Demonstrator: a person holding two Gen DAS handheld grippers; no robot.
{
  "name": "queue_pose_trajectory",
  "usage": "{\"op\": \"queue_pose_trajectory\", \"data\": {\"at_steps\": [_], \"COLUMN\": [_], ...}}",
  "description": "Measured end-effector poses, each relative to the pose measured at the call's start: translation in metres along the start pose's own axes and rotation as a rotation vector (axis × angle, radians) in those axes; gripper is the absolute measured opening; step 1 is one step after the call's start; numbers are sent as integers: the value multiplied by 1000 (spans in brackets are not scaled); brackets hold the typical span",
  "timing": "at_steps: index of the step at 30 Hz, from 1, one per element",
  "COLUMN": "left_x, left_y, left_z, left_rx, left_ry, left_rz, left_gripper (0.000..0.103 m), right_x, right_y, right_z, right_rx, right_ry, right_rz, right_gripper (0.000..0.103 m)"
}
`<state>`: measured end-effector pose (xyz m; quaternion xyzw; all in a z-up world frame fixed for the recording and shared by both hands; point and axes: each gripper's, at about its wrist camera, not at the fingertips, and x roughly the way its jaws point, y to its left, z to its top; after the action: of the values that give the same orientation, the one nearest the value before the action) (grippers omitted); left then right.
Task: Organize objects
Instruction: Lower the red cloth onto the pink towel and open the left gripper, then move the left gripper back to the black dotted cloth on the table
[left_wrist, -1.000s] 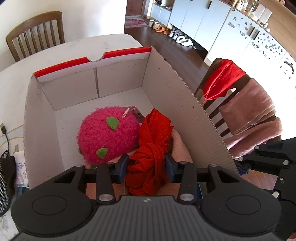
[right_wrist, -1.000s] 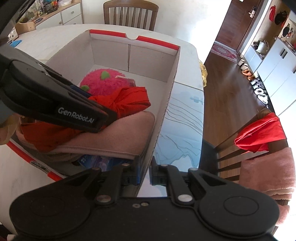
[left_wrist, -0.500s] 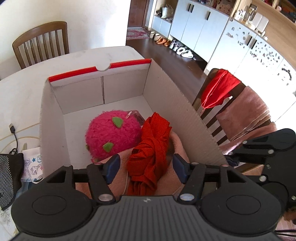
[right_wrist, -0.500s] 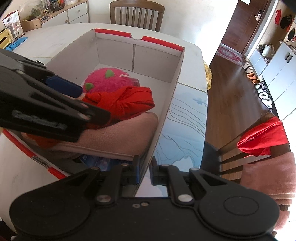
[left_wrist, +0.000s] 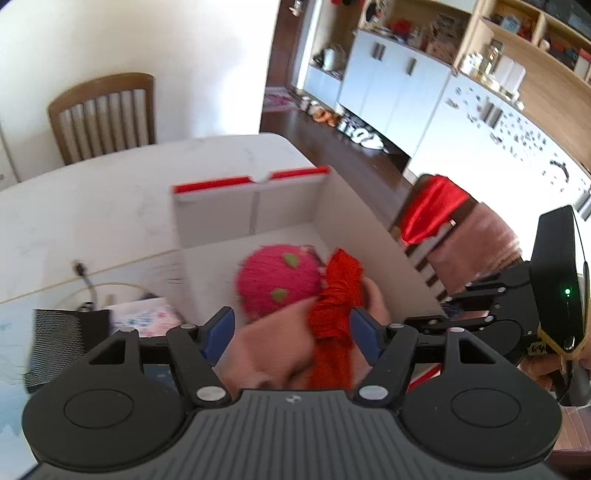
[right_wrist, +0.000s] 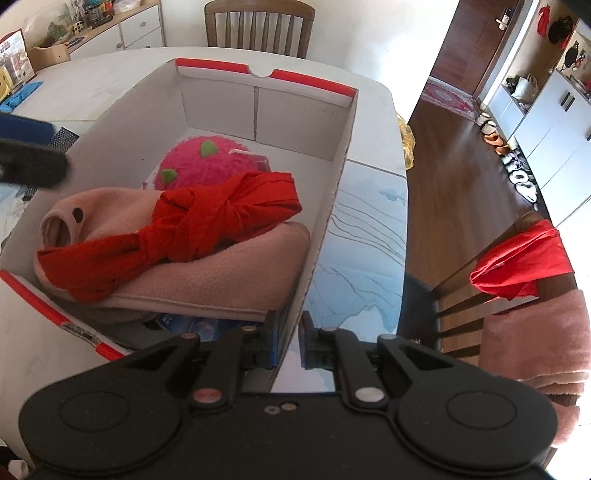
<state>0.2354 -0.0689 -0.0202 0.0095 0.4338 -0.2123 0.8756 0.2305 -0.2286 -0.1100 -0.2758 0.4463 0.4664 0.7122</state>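
A white cardboard box (right_wrist: 341, 155) with red-edged flaps stands on the table. In it lie a pink plush ball (right_wrist: 207, 166) with green spots, a folded pink fleece (right_wrist: 221, 273) and a knotted red cloth (right_wrist: 221, 218) on top. The red cloth (left_wrist: 334, 302) and plush ball (left_wrist: 277, 280) also show in the left wrist view. My left gripper (left_wrist: 291, 328) is open and empty, raised above the near end of the box. My right gripper (right_wrist: 286, 339) is shut on the box's right wall near its front corner.
A chair (right_wrist: 517, 295) at the right carries a red cloth (right_wrist: 521, 262) and pink towels (right_wrist: 535, 339). A black mesh pouch (left_wrist: 62, 332), a cable and printed paper lie left of the box. A wooden chair (left_wrist: 103, 114) stands behind the table.
My left gripper opened, let go of the red cloth and pulled up and back from the box. The cloth stays on the pink fleece. My right gripper kept its hold on the box wall.
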Motion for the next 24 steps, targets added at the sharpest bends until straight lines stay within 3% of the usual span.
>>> {"op": "queue_pose_trajectory", "data": {"at_steps": [10,12,19,24], "left_x": [-39,-42,-42,-24], "left_y": [83,100,162,197], "left_z": [-10,-13,-24,-31], "left_rx": [-93,-106,-159,-211], "left_ry": [-27,-26,9,47], "left_rz": [100,128,216,192], "left_gripper": [78,83,88,93], "right_x": [1,2,4,6], "right_y": [1,2,5,6], "right_z": [7,7,9,10], "right_rx": [19,21,28,30], "right_ry": [10,15,26,34], "right_rz": [-17,-16,-28,-37], "right_gripper": [10,11,13,13]}}
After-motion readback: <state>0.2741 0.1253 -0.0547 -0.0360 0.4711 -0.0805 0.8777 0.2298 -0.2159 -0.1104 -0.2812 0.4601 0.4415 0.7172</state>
